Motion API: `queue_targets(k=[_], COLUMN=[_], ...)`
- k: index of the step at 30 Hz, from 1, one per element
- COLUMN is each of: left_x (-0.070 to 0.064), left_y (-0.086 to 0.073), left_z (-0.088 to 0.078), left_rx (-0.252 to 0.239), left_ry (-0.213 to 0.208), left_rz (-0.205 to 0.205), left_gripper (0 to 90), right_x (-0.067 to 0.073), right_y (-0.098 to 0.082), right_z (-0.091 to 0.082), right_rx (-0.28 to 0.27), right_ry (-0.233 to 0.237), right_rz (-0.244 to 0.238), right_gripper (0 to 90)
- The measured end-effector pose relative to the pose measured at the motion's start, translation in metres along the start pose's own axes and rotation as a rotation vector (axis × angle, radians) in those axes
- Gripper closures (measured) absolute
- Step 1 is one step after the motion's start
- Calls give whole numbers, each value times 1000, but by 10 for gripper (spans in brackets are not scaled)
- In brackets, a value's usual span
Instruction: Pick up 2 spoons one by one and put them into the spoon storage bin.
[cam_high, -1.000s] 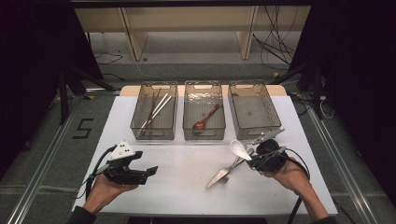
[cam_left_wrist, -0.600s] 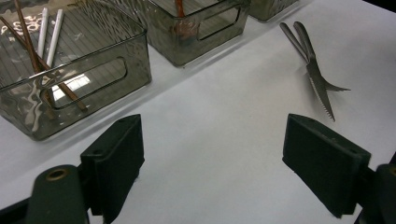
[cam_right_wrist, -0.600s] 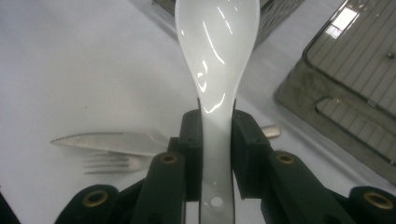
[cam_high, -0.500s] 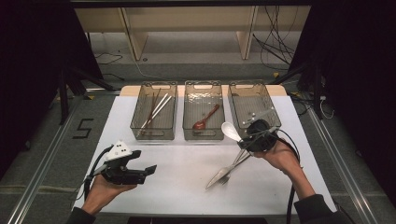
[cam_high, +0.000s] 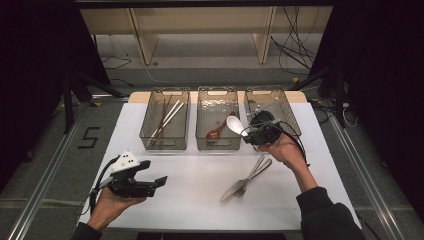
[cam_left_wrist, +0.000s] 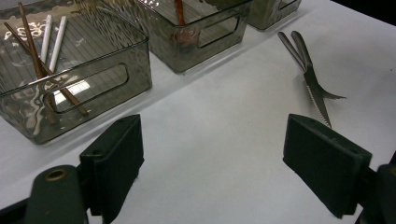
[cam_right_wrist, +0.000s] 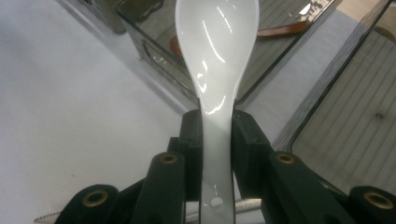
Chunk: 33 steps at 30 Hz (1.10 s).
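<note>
My right gripper (cam_high: 249, 131) is shut on the handle of a white ceramic spoon (cam_high: 234, 125). It holds the spoon bowl over the right edge of the middle bin (cam_high: 216, 95), above a brown spoon (cam_high: 215, 132) that lies inside. In the right gripper view the white spoon (cam_right_wrist: 217, 51) sticks out from between the pads of that gripper (cam_right_wrist: 217, 135). My left gripper (cam_high: 152, 173) rests in a hand at the front left of the table, open and holding nothing. Its pads (cam_left_wrist: 114, 158) stand wide apart over bare white table.
Three clear bins stand in a row at the back: the left bin (cam_high: 165, 142) holds chopsticks (cam_high: 167, 116), and the right bin (cam_high: 280, 102) looks bare. A knife and fork (cam_high: 247, 177) lie together on the white table (cam_high: 200, 200), front right of centre.
My right gripper has carried the white spoon away from the knife and fork, up and back toward the bins. The left gripper has stayed put.
</note>
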<state>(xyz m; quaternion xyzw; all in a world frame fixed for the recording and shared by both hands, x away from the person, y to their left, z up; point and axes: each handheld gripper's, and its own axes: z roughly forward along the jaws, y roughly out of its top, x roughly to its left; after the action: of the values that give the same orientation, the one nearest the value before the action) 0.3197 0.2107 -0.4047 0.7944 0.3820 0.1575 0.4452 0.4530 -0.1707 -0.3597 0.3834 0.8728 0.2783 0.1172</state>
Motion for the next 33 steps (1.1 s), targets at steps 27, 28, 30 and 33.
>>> queue_targets(k=[27,28,30,33], left_x=[1,1,1,1], left_y=[0,0,0,0], left_z=[0,0,0,0], left_rx=[-6,-6,-6,-6], left_ry=[0,0,0,0], left_rz=[1,1,1,2], left_gripper=[191,191,191,191], right_x=[-6,-6,-6,-7], right_y=[57,58,60,64], right_z=[42,44,47,52], right_rx=[32,33,35,41], right_ry=[-24,-26,-27,-31], right_rz=[37,34,38,46], right_gripper=[761,761,761,761])
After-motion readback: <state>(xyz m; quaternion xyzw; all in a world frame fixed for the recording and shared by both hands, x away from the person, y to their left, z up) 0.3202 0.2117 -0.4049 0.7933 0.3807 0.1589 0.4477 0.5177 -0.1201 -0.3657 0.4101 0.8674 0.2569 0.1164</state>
